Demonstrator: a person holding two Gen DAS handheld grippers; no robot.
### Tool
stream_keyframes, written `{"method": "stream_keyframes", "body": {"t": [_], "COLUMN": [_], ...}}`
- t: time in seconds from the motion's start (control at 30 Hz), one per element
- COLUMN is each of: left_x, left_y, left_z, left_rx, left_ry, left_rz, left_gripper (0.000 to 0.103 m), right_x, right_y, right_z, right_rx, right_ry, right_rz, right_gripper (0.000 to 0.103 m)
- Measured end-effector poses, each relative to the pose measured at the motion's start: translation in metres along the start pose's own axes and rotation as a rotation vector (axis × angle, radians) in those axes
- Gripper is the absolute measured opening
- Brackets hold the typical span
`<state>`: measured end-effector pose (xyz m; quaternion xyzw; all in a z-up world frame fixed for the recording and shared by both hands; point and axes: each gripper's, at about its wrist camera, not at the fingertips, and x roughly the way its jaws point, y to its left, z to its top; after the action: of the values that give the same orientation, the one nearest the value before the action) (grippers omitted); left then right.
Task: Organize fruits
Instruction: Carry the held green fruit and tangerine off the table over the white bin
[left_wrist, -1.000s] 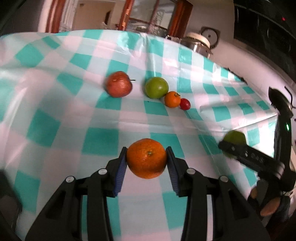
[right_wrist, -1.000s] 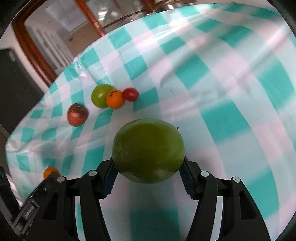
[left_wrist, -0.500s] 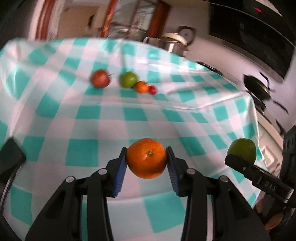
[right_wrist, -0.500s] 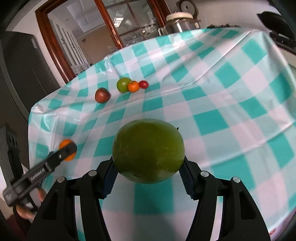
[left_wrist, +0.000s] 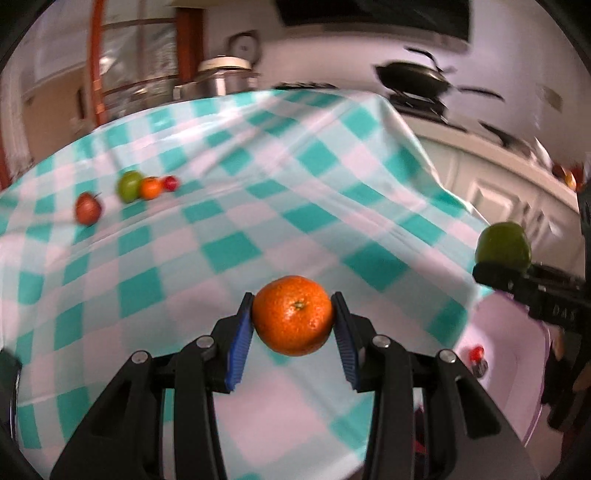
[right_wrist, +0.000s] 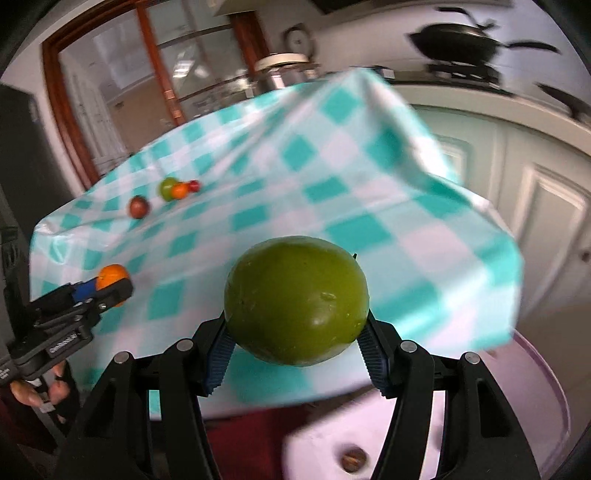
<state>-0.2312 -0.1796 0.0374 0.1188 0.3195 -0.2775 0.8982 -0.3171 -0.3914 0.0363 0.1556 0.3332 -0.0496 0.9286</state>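
Note:
My left gripper (left_wrist: 292, 320) is shut on an orange tangerine (left_wrist: 292, 320), held above the near part of the green-and-white checked tablecloth (left_wrist: 236, 251). My right gripper (right_wrist: 296, 334) is shut on a large green fruit (right_wrist: 296, 299), past the cloth's right front corner; the same fruit (left_wrist: 503, 248) shows at the right edge of the left wrist view. Far back on the cloth lie a dark red apple (left_wrist: 88, 209), a green apple (left_wrist: 128, 186), a small orange (left_wrist: 150, 187) and a small red fruit (left_wrist: 170, 182) in a row.
Below the table's right corner sits a pale pink-white container (right_wrist: 509, 398) with a small red item (left_wrist: 476, 352) in it. Behind the table are a wooden-framed glass door (right_wrist: 110, 81), a metal pot (left_wrist: 221, 77), a dark pan (left_wrist: 413, 79) and white cabinets (right_wrist: 535, 177).
Both grippers have pulled back toward the table's near right corner, each keeping its fruit. The row of fruits now looks much smaller and farther left. The pale container has come into view.

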Motion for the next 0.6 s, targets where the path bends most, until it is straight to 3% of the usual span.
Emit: {"method": "stream_keyframes", "body": {"t": [0.27,0.43,0.6], "left_x": [0.011,0.021,0.039], "left_y": [-0.083,-0.140,-0.204], "left_z": [-0.005,-0.016,-0.037], "left_rx": [0.224,0.367,0.529], "left_ry": [0.033,0.079,0.176], "left_rz": [-0.101,-0.204,-0.329], "left_gripper": [0.042,0.042,0.042], "right_x": [-0.024,-0.014,0.010], "right_y": [-0.091,-0.133,-0.162], "right_z": [-0.042,-0.067,-0.087], "right_rx": [0.157,0.221,0.281], "right_ry": [0.024,0.098,0.192], "right_rz": [-0.163,-0.310,-0.337], "right_gripper": [0.060,0.060,0.060]}}
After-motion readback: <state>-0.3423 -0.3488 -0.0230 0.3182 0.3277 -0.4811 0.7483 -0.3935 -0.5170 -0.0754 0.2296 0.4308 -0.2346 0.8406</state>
